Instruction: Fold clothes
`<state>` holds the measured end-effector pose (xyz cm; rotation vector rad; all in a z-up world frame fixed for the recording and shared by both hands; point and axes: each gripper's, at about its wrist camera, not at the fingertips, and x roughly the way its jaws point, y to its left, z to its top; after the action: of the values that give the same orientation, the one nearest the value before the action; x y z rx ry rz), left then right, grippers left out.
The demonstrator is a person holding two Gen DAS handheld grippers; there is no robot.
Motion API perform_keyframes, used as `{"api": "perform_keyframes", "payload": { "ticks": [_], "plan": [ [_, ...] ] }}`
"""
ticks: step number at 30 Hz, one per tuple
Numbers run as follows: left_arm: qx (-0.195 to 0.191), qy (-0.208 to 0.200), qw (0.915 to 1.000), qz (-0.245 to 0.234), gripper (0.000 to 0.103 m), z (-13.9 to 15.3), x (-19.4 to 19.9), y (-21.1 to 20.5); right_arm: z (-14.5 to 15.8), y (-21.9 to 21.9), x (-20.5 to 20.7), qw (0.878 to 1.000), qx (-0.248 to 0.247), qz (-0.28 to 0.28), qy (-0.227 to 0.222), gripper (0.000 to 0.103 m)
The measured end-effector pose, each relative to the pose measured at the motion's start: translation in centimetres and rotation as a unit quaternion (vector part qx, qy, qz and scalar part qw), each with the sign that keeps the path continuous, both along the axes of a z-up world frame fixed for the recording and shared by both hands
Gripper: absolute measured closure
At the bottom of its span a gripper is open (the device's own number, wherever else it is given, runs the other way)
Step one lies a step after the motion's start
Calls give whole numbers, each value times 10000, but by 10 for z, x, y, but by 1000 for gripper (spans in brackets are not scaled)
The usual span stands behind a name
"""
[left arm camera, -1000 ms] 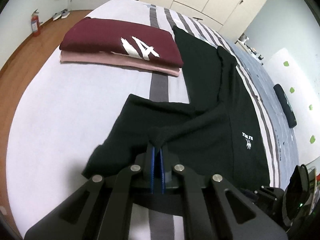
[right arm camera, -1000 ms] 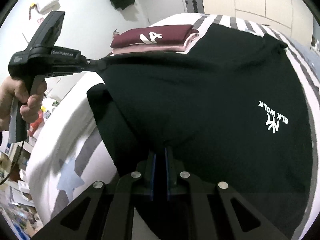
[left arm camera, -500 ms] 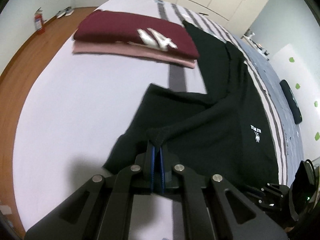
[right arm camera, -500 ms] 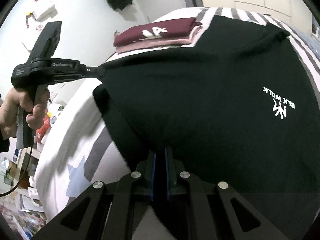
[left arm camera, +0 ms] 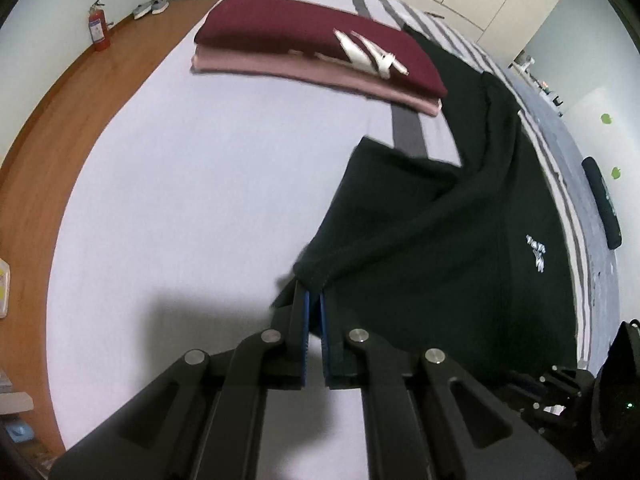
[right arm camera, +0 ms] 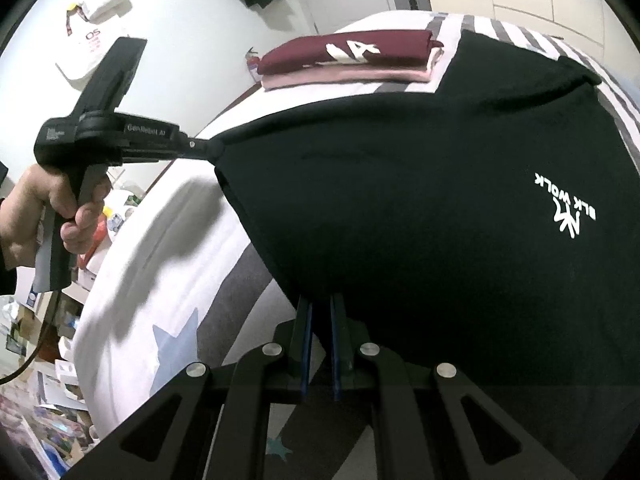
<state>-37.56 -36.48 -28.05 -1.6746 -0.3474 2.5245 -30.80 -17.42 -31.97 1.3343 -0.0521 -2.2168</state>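
The left gripper (left arm camera: pixel 314 294) is clenched on a bunched edge of the black T-shirt (left arm camera: pixel 432 240), the cloth pinched right at the tips of its blue-lined jaws at lower centre of the left wrist view and fanning up and to the right from there. The right gripper (right arm camera: pixel 320 308) likewise grips the shirt's near edge between its narrow jaws, low in the right wrist view, with the fabric filling the centre and right of that frame (its white "BLK WOLK" print (right arm camera: pixel 566 210) reads upside down at the right). The shirt is stretched between the two grips above the striped bedsheet (left arm camera: pixel 200 184). At upper centre lies a folded maroon shirt (left arm camera: pixel 316 46) stacked on a folded pink garment (left arm camera: pixel 280 70). At left of the right wrist view, a hand (right arm camera: pixel 48 208) holds the left gripper's handle.
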Motion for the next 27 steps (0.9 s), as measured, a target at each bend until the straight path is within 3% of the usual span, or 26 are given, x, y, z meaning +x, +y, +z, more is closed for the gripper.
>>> {"api": "perform_keyframes", "payload": {
  "ticks": [18,27],
  "plan": [
    [-51,-368,9975,609,103,-19,21,-27,-9,-3,2,9998,123,165,-36,96],
    [-69,491,9982,339,103,23,28,8,-11,3,-5,9998,-107,115,-144,92]
  ]
}}
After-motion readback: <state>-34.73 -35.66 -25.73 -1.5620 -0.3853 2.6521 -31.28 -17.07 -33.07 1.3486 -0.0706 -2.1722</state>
